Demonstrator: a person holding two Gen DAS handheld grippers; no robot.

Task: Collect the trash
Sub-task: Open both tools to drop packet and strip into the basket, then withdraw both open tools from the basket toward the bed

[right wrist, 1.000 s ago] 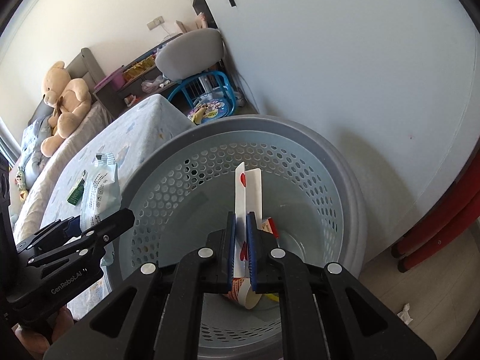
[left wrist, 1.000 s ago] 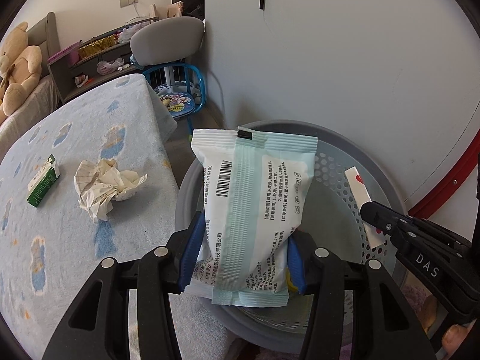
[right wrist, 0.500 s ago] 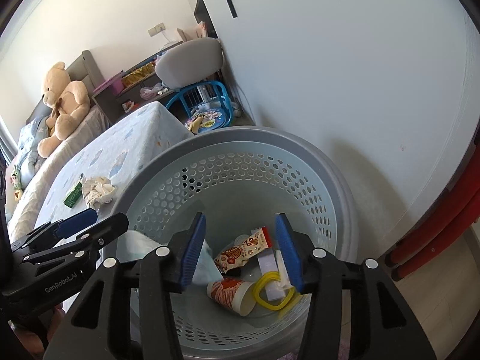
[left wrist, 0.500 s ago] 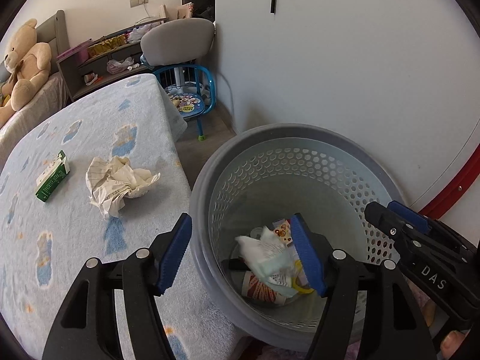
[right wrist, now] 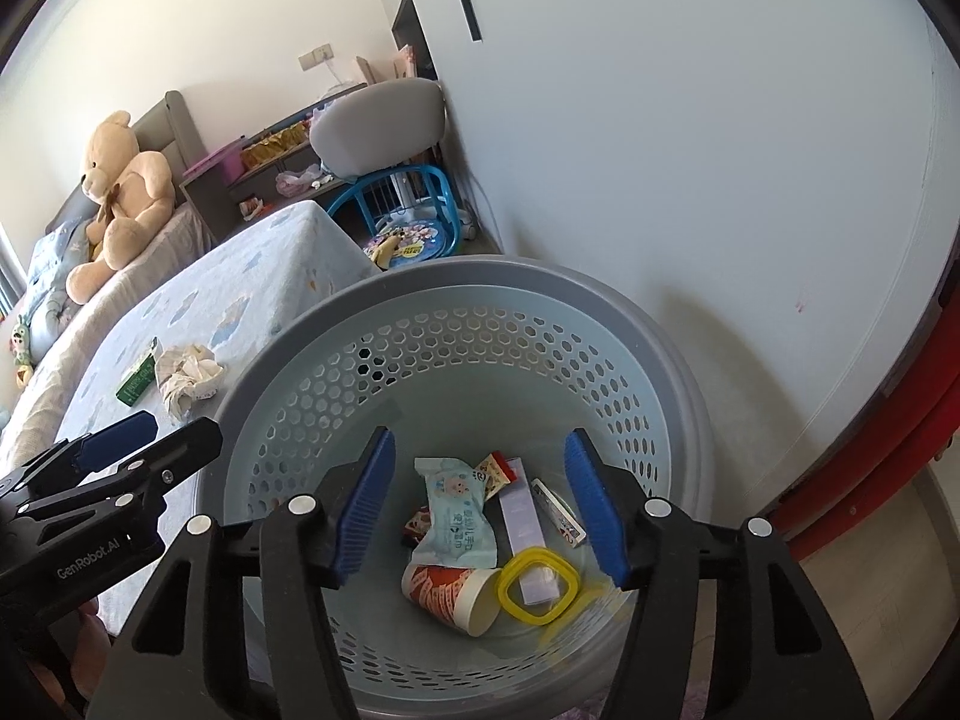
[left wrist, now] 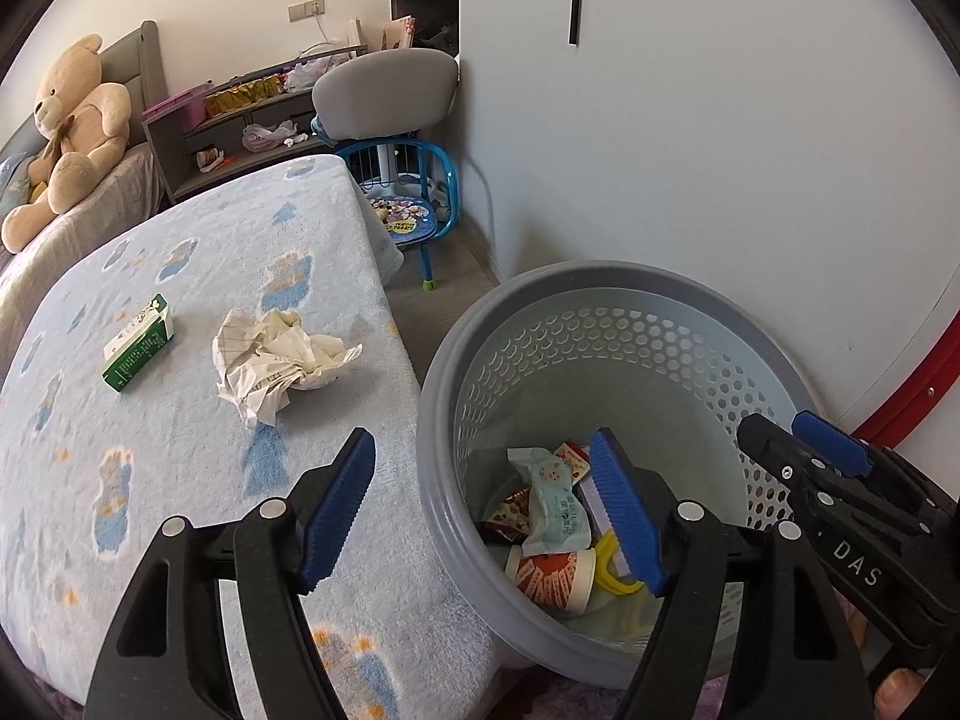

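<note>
While both tools hang over the gray trash basket (right wrist: 480, 276), two bits of trash wait on the bed (left wrist: 180, 480). Up and left of the left hand-held gripper (left wrist: 480, 510) lies the crumpled paper (left wrist: 276, 360), with the green box (left wrist: 138, 351) just past it, its long side slanting toward the upper right. Its jaws are opening with nothing between them. So are those of the right hand-held gripper (right wrist: 480, 504), which is farther away, so the left looks the better pick.

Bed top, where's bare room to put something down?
The blanket is bare from the crumpled paper forward to the left gripper, and beyond the green box toward the teddy bear. The basket floor is crowded with trash.
</note>
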